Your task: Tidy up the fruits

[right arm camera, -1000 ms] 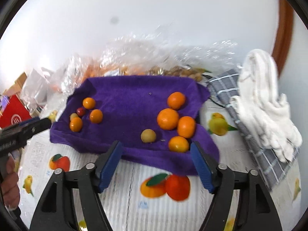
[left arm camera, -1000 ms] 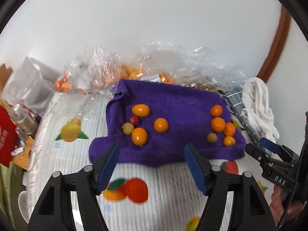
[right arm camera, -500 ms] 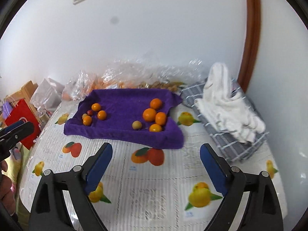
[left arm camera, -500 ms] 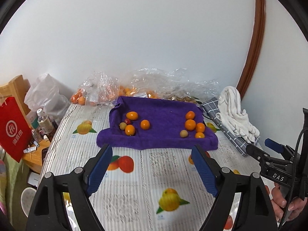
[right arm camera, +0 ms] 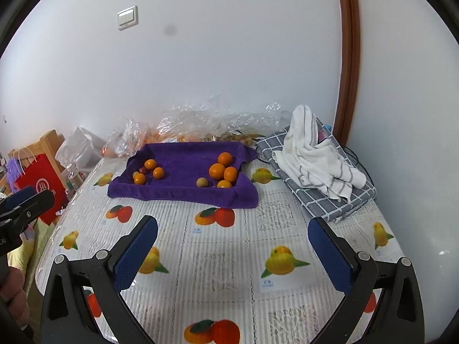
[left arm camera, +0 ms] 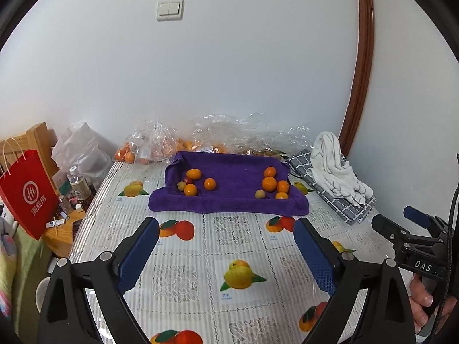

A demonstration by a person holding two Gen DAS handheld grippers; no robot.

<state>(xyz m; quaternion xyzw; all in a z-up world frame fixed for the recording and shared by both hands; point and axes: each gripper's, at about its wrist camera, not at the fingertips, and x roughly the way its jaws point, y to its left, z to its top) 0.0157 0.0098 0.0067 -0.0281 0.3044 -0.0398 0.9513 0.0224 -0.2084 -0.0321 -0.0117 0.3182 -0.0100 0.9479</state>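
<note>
A purple towel (left arm camera: 229, 197) (right arm camera: 183, 192) lies at the far side of the table. On its left sit small orange fruits (left arm camera: 190, 190) (right arm camera: 139, 178), a red one (left arm camera: 188, 180) and a greenish one (left arm camera: 181, 185). On its right sit bigger oranges (left arm camera: 269, 184) (right arm camera: 217, 171) and a pale green fruit (left arm camera: 259, 194) (right arm camera: 202, 182). My left gripper (left arm camera: 226, 232) is open and empty, well short of the towel. My right gripper (right arm camera: 233, 228) is open and empty too, also well back.
Clear plastic bags with oranges (left arm camera: 160, 146) lie behind the towel by the wall. A white towel on a checked cloth (right arm camera: 315, 157) lies at the right. A red paper bag (left arm camera: 25, 192) and bottles (left arm camera: 79, 183) stand off the table's left edge. The tablecloth (right arm camera: 229, 258) has printed fruit.
Both grippers have pulled back and up from the purple towel, so it now looks small and far. Both stay open and empty. The fruits have not moved.
</note>
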